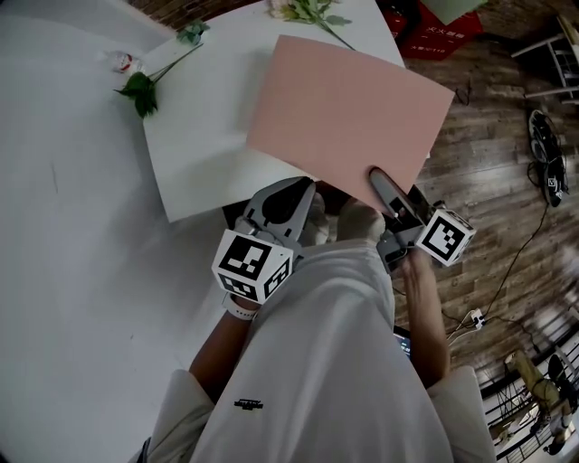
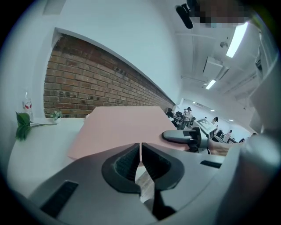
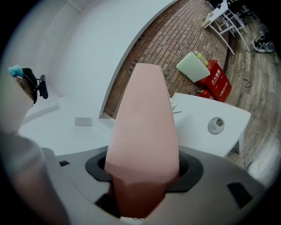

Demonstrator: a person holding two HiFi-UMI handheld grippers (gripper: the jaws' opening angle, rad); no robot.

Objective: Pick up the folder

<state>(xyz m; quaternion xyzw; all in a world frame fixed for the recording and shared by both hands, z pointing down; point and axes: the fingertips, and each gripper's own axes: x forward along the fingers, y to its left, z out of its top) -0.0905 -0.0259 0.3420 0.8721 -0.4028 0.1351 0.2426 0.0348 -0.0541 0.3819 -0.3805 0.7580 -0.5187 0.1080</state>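
The folder (image 1: 348,104) is a flat pink sheet, held tilted above the white table (image 1: 199,145). My right gripper (image 1: 387,192) is shut on its near edge, with one finger (image 1: 384,185) lying on top. In the right gripper view the folder (image 3: 142,127) fills the gap between the jaws and runs away from the camera. My left gripper (image 1: 303,194) sits just left of that grip at the folder's near edge. In the left gripper view its jaws (image 2: 140,149) are shut together with nothing seen between them; the folder (image 2: 118,127) lies just past the tips, and the right gripper (image 2: 178,136) clamps it at the right.
A leafy flower stem (image 1: 140,86) lies on the table's far left, more flowers (image 1: 303,11) at its far edge. A red box (image 1: 434,32) stands on the wooden floor beyond the table, and cables (image 1: 543,145) lie to the right. A round hole (image 3: 215,125) marks the tabletop.
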